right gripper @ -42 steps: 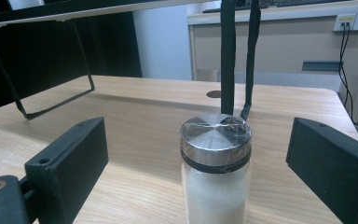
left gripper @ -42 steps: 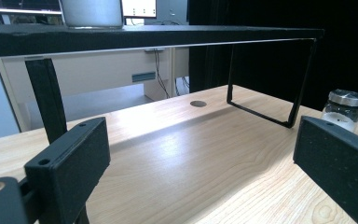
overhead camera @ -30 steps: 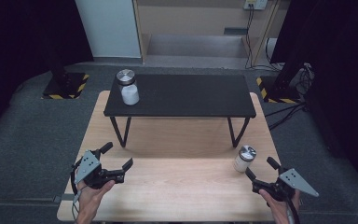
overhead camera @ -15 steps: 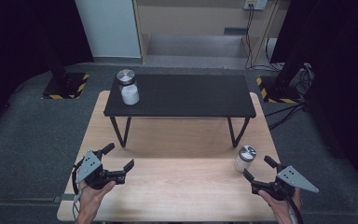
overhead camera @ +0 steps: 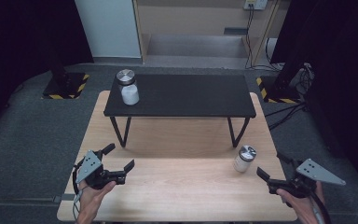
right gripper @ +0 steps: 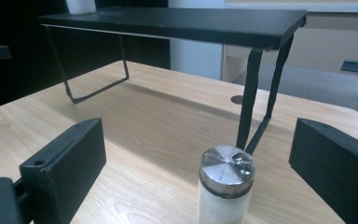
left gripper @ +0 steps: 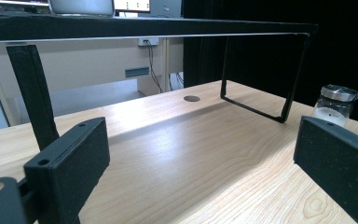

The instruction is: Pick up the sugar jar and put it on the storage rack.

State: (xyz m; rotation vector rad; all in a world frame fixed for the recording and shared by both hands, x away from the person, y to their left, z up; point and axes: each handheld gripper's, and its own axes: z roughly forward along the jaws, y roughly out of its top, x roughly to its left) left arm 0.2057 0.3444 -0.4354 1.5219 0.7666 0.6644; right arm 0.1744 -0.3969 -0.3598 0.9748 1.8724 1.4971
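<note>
A small glass jar (overhead camera: 244, 158) with a silver lid and white contents stands on the wooden table (overhead camera: 182, 186) at the right. My right gripper (overhead camera: 271, 165) is open just right of it, not touching. In the right gripper view the jar (right gripper: 224, 189) stands close ahead between the spread jaws of my right gripper (right gripper: 198, 140). A second similar jar (overhead camera: 128, 91) stands on the left end of a black shelf (overhead camera: 186, 95). My left gripper (overhead camera: 119, 157) is open and empty over the table's front left. In its own view my left gripper (left gripper: 200, 177) faces the far jar (left gripper: 335, 105).
The black shelf stands on thin metal legs (overhead camera: 120, 130) across the back half of the table, with open space beneath it. A small round hole (left gripper: 192, 98) sits in the tabletop under the shelf. Grey floor, cables and dark curtains surround the table.
My right gripper has edged slightly left and forward toward the jar on the table. The left gripper has hardly moved.
</note>
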